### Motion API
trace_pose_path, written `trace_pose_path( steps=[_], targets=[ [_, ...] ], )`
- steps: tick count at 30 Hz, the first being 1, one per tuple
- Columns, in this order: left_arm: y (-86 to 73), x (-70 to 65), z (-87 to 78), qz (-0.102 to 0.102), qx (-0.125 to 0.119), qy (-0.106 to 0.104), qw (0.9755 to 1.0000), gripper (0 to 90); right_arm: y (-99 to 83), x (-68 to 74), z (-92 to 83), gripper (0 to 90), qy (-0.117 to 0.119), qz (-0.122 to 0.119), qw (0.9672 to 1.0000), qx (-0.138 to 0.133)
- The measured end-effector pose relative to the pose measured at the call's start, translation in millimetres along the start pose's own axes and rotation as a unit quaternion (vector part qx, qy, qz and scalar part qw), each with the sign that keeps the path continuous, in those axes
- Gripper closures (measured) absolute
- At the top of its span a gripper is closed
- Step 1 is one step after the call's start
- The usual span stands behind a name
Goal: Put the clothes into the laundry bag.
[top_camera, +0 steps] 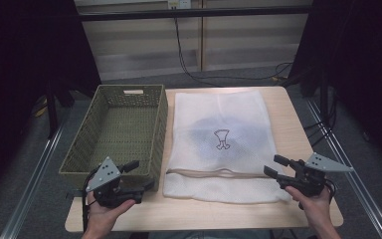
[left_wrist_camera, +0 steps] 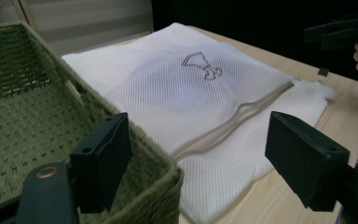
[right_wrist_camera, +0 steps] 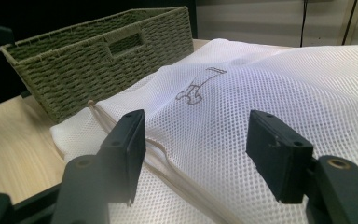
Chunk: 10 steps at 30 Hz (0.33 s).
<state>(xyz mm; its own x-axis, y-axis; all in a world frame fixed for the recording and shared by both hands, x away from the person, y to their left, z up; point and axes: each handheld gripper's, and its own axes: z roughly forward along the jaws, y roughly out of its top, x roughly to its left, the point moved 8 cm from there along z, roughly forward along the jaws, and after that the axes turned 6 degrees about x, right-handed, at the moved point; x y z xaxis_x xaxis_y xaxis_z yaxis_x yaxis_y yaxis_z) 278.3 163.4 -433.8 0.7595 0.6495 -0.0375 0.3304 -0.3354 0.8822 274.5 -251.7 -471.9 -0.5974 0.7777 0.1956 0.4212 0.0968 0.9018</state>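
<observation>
A white mesh laundry bag (top_camera: 219, 144) lies flat on the wooden table (top_camera: 298, 124), with a dark shape showing through it and a small drawn logo on top. Its zipper seam (top_camera: 214, 172) runs near the front edge. Left of it stands an empty green woven basket (top_camera: 160, 134). My left gripper (top_camera: 142, 174) is open at the basket's near right corner, with nothing between its jaws. My right gripper (top_camera: 272, 165) is open over the bag's near right corner, also holding nothing. In the left gripper view, the gripper (left_wrist_camera: 200, 158) faces the bag (left_wrist_camera: 186, 88) and basket (left_wrist_camera: 23, 121). The right gripper (right_wrist_camera: 196, 144) looks across the bag (right_wrist_camera: 261, 79).
Black cables (top_camera: 194, 69) trail across the grey floor behind the table. Metal rails (top_camera: 35, 179) run along both sides of the table. Dark curtains flank the scene. Bare tabletop shows along the front edge and to the right of the bag.
</observation>
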Motion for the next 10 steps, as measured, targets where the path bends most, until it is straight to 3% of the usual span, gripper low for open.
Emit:
trace_pose_path(
  steps=[4,7,10],
  targets=[
    [-2.3,3.7,-3.4,-0.004,-0.01,-0.006,0.9999,22.8,-9.2,-4.1,-1.5,37.3,-0.005,0.002,0.9999,0.01],
    [-5.9,6.1,-2.9,-0.009,-0.007,-0.003,0.9999,22.6,-9.6,-14.9,-2.6,37.9,-0.016,0.018,0.9996,0.011],
    [-3.6,9.5,-4.4,-0.018,-0.019,0.001,0.9997,22.6,-13.0,-24.0,-2.1,37.1,-0.021,0.035,0.9989,0.021]
  ],
)
